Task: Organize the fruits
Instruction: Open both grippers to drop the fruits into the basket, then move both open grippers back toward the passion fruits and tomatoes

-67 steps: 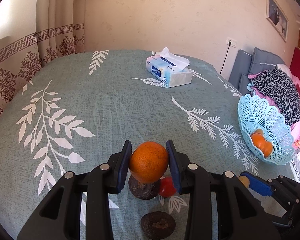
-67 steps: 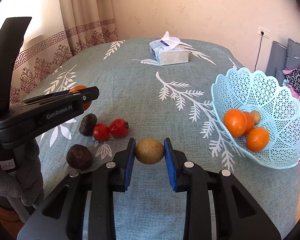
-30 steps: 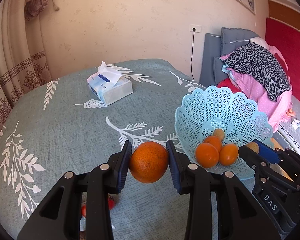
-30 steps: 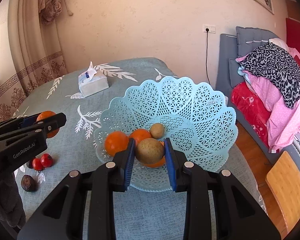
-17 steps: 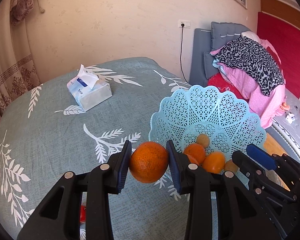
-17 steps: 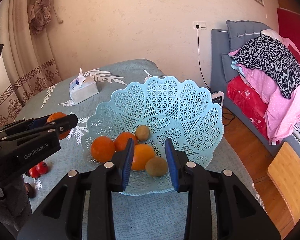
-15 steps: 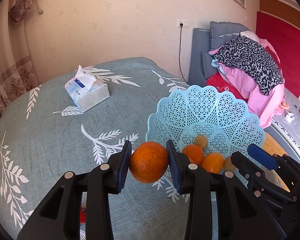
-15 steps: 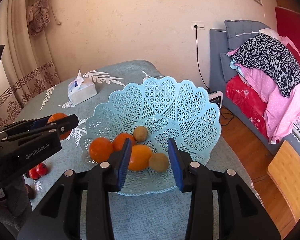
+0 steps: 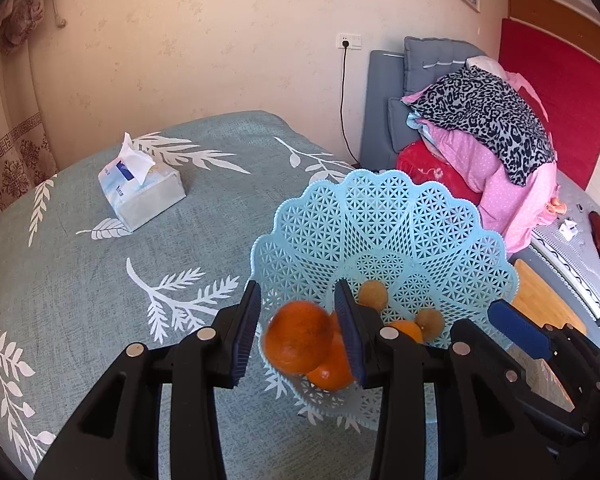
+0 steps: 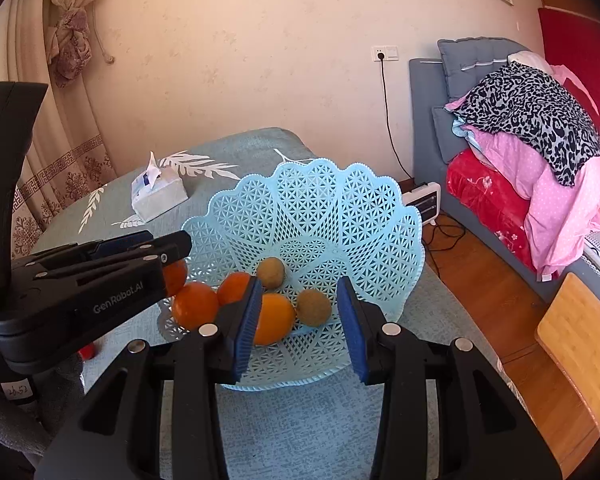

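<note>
While the left gripper (image 9: 298, 338), its jaws just parted, lets an orange (image 9: 298, 340) drop into the basket (image 9: 380, 224) with several fruits and the right gripper (image 10: 298, 316) hangs open and empty, little red fruit (image 10: 87, 352) remains on the table (image 9: 100, 280).

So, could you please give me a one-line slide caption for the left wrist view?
Left tongs open, releasing a blurred orange over the blue lattice basket of fruit.
</note>
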The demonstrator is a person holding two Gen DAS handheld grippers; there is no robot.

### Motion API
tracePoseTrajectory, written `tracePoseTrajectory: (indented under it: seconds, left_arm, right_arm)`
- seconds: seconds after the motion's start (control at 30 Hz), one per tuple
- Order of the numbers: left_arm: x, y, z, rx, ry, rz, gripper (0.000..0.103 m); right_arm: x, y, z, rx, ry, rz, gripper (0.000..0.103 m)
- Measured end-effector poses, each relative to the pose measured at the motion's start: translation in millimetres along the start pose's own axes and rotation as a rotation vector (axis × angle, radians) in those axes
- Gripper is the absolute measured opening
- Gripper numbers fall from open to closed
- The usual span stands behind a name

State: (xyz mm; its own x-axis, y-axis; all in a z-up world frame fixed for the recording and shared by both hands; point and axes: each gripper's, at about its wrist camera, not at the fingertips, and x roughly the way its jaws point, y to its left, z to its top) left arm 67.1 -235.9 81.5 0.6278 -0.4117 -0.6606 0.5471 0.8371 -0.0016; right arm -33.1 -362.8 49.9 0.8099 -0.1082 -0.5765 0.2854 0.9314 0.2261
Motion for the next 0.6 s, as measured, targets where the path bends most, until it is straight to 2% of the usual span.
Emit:
tracePoseTrajectory:
  seconds: [0.07,0.3,0.37,0.43,0.6]
  left_arm:
    - [-3.8,1.2,2.7,-0.008,-0.017,-0.002,0.061]
    - [-16.2,17.0,6.1,-0.047,-0.04,0.02,0.07]
    - [-20.2,22.6,5.7,-0.062,-0.044,0.029,0.077]
    - [-24.6,27.9,4.7,-0.073,-0.052,0.04,0.081]
    - [-35.3,41.3,0.6,-0.091,-0.057,0.064,0.083]
  right_arm:
    - [-0.3,-0.2,-0.3,0.002,-0.001,0.0,0.04]
    - [0.0,0.3,-1.9,0.009,0.001,0.007,0.04]
    - [-0.4,1.6,-2.2,0.011,0.001,0.01,0.041]
    - [-2.0,3.1,-2.0,0.011,-0.005,0.012,0.049]
    - [-5.0,8.2,-2.7,0.001,-0.011,0.022,0.05]
